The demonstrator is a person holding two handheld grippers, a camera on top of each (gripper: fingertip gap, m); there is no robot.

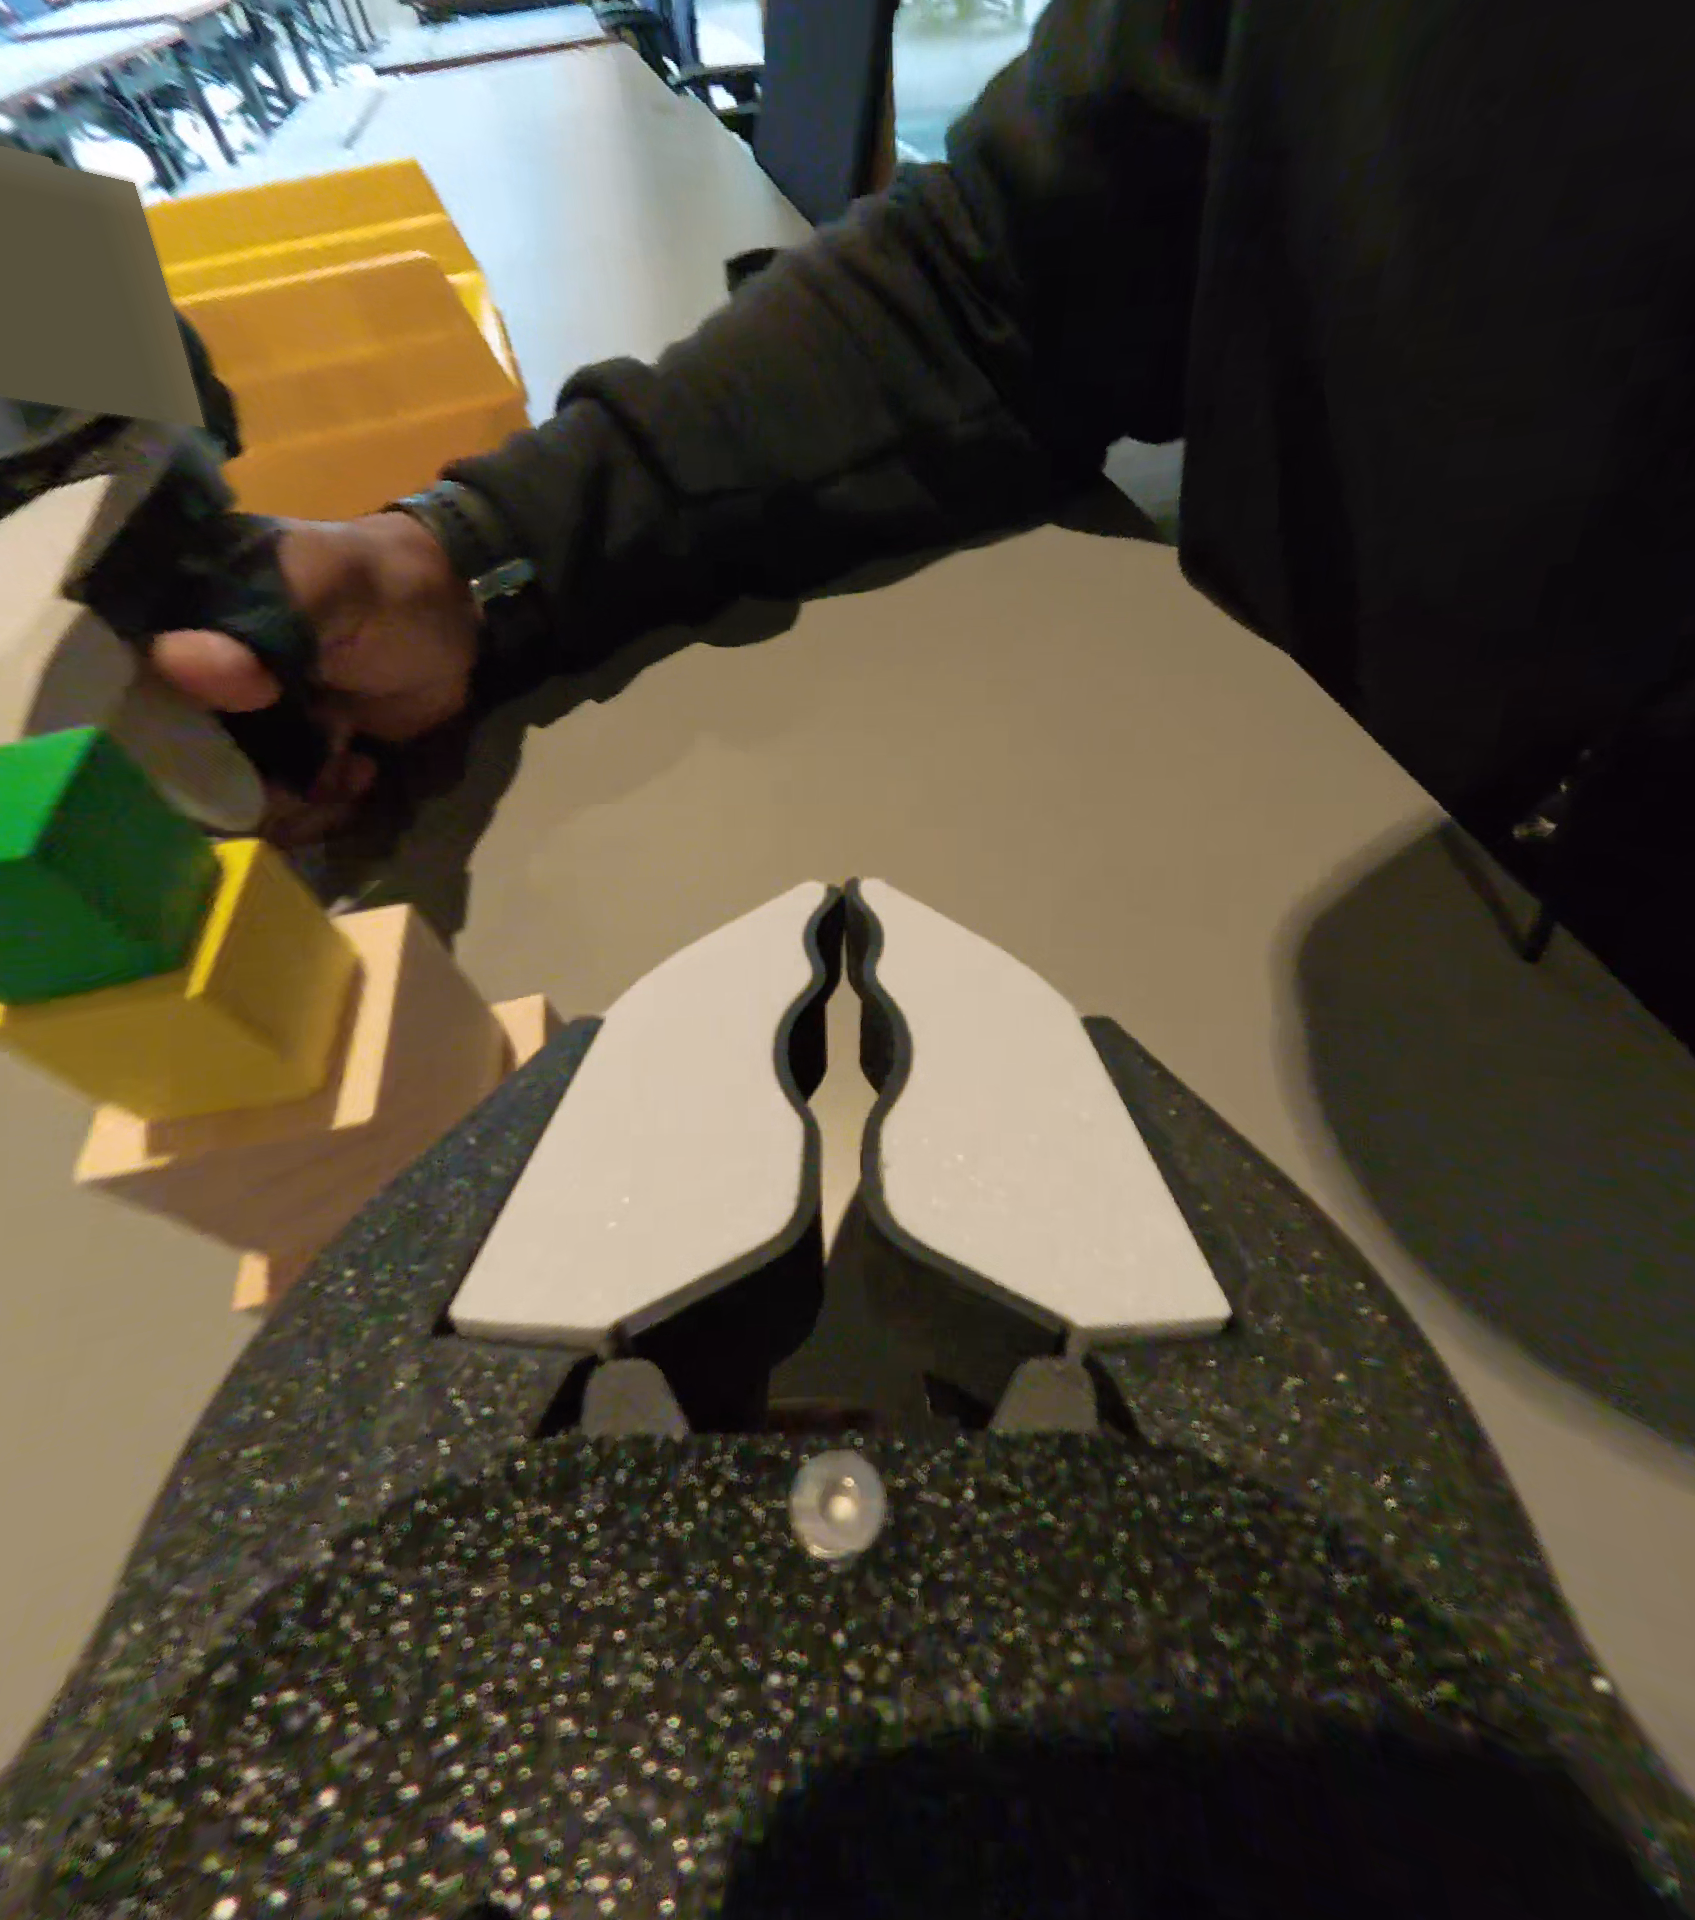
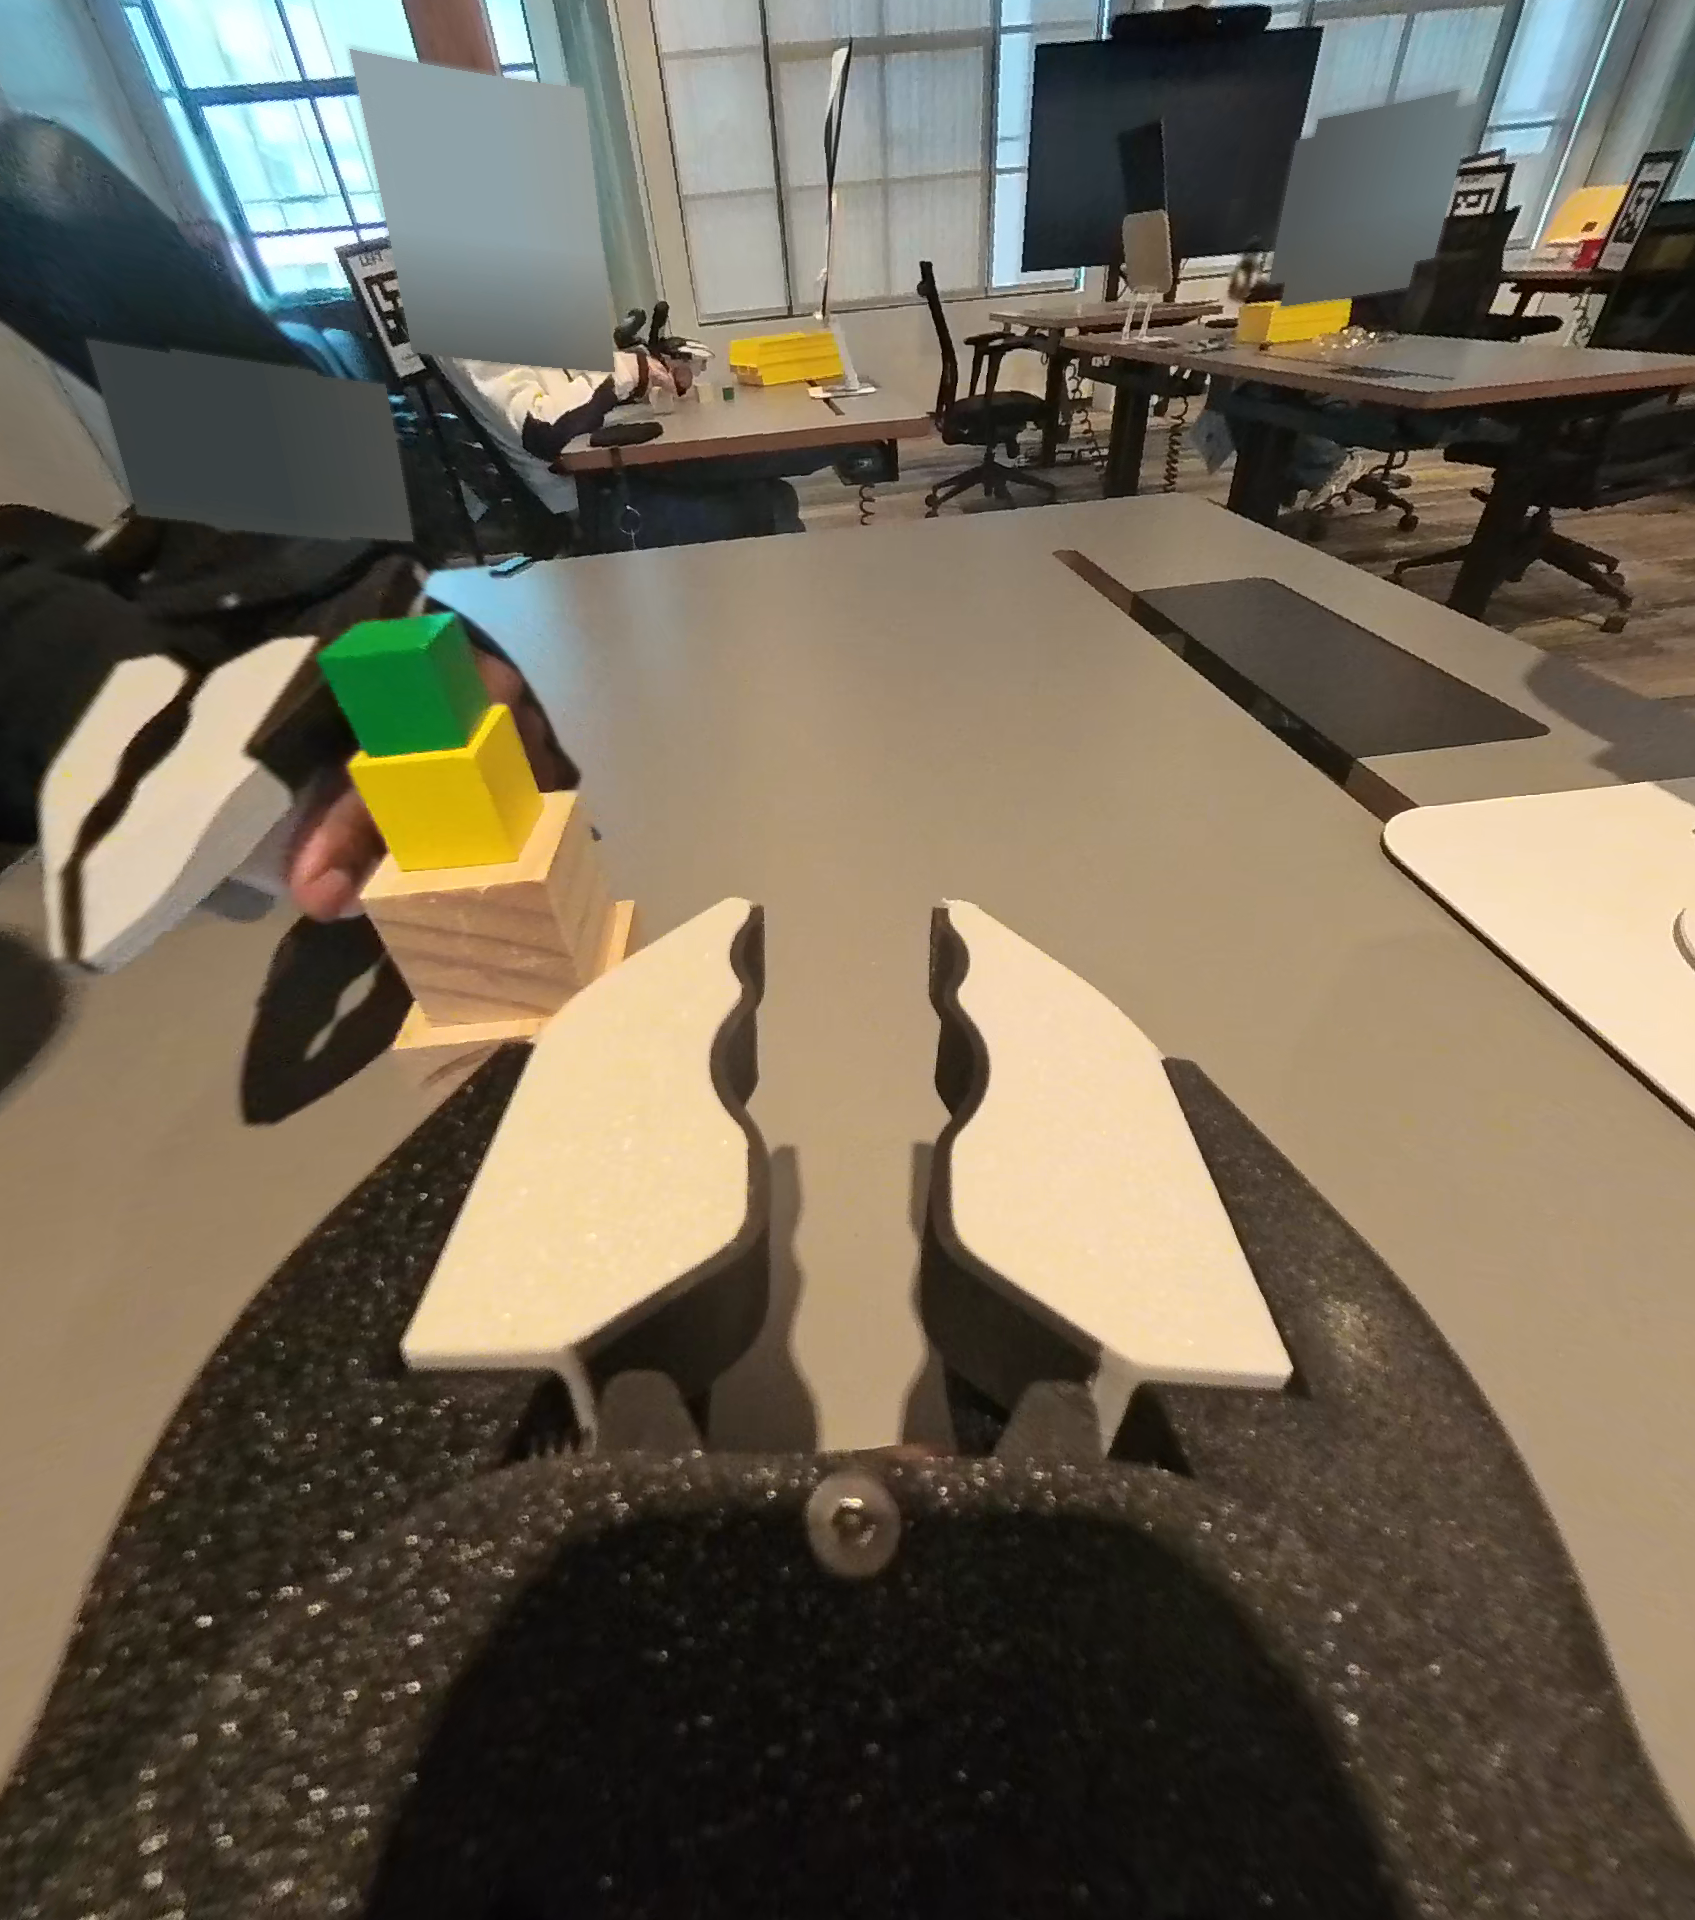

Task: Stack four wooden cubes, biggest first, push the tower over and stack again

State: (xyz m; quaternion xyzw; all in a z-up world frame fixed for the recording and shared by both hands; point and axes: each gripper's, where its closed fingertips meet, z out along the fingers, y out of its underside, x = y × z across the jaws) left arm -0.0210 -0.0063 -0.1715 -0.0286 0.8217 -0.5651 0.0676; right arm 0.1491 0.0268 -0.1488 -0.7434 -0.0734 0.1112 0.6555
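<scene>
Four cubes are standing as one tower on the grey table (image 2: pixel 926 727) — and the table is carrying everything in play. At the bottom, the widest plain-wood cube (image 2: pixel 521 1023) is peeking out as a ledge under the stack, its lower part hidden behind the right gripper's body. On it is sitting the second plain-wood cube (image 2: pixel 490 935), grain showing on its front face. Above that the yellow cube (image 2: pixel 443 805) is resting, turned a little off square from the wood beneath. Crowning it all, the green cube (image 2: pixel 401 681) is sitting on the yellow one, smallest of the lot.

Now the tools. The right gripper (image 2: pixel 848 914) is hovering low over bare table just right of the tower, its white fingers (image 2: pixel 604 1143) spread apart and grasping nothing. The left gripper (image 1: pixel 845 894) is hanging on the tower's far side with its tips pressed together — clenched on nothing. In the right wrist view it is showing blurred at the left edge, close beside the stack; whether it is touching the cubes I cannot tell. A dark sleeve (image 1: pixel 822 416) is reaching across the left wrist view.
</scene>
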